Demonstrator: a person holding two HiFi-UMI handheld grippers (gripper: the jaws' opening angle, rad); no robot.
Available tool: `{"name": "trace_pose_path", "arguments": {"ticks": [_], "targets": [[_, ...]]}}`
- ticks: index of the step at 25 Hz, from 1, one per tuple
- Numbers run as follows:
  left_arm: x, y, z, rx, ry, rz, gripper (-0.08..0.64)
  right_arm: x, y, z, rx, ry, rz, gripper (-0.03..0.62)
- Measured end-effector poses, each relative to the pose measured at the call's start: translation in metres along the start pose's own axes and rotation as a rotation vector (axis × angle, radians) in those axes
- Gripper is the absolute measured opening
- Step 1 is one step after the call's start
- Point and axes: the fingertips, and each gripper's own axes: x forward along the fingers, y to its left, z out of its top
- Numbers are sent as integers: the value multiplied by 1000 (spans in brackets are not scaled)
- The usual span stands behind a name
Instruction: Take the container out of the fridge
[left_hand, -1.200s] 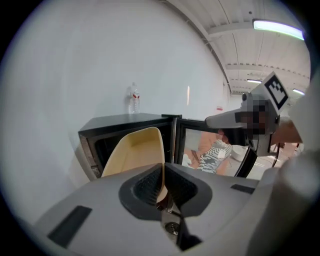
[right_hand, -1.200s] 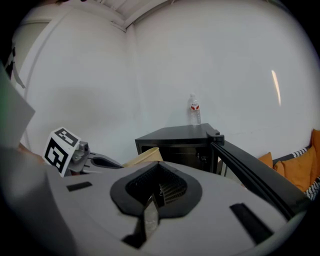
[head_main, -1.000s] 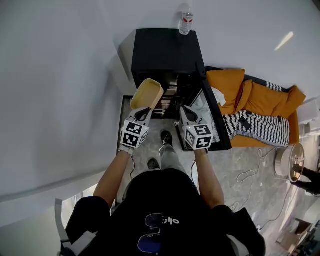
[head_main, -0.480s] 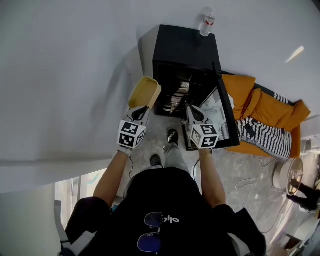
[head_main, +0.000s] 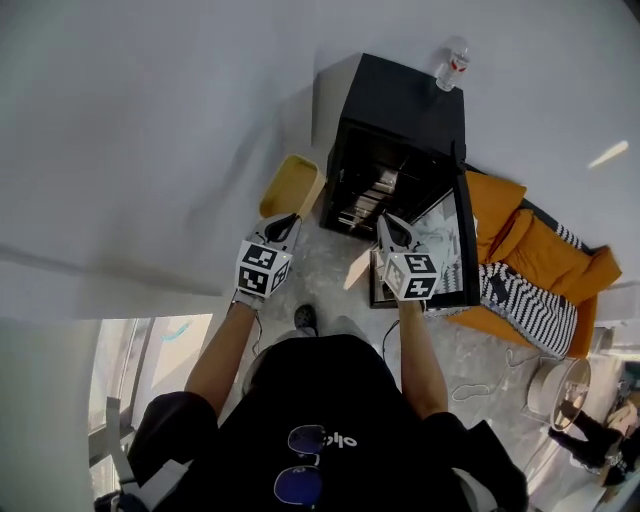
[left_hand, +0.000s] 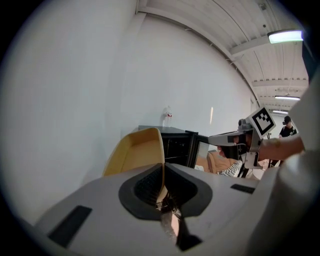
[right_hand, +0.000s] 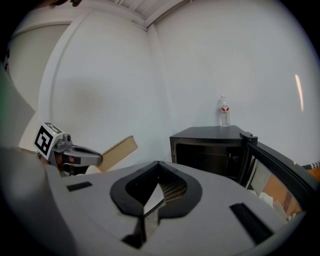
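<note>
A shallow yellow container (head_main: 290, 186) hangs in the air just left of the black fridge (head_main: 400, 110), outside it. My left gripper (head_main: 289, 220) is shut on the container's near rim. In the left gripper view the jaws (left_hand: 163, 169) pinch that rim and the container (left_hand: 135, 152) stands up on edge ahead. The fridge door (head_main: 466, 235) stands open to the right, with the racks inside dark. My right gripper (head_main: 389, 221) hovers in front of the opening, shut with nothing in it (right_hand: 158, 166).
A water bottle (head_main: 452, 62) stands on top of the fridge. A white wall runs along the left. An orange couch with a striped blanket (head_main: 540, 290) lies right of the door. A fan (head_main: 556, 386) and cables are on the floor.
The left gripper has carried the container from the front of the fridge opening over to the left, beside the wall. The right gripper has drifted slightly back from the opening.
</note>
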Motion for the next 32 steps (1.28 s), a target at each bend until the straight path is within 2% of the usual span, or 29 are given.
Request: {"name": "trace_pose_path", "arguments": {"ticks": [13, 32], "targets": [[-48, -64, -11, -72, -19, 111, 18, -53, 18, 2, -49, -4, 148, 6], [-107, -196, -58, -109, -8, 191, 20, -176, 17, -67, -58, 26, 247, 6]]}}
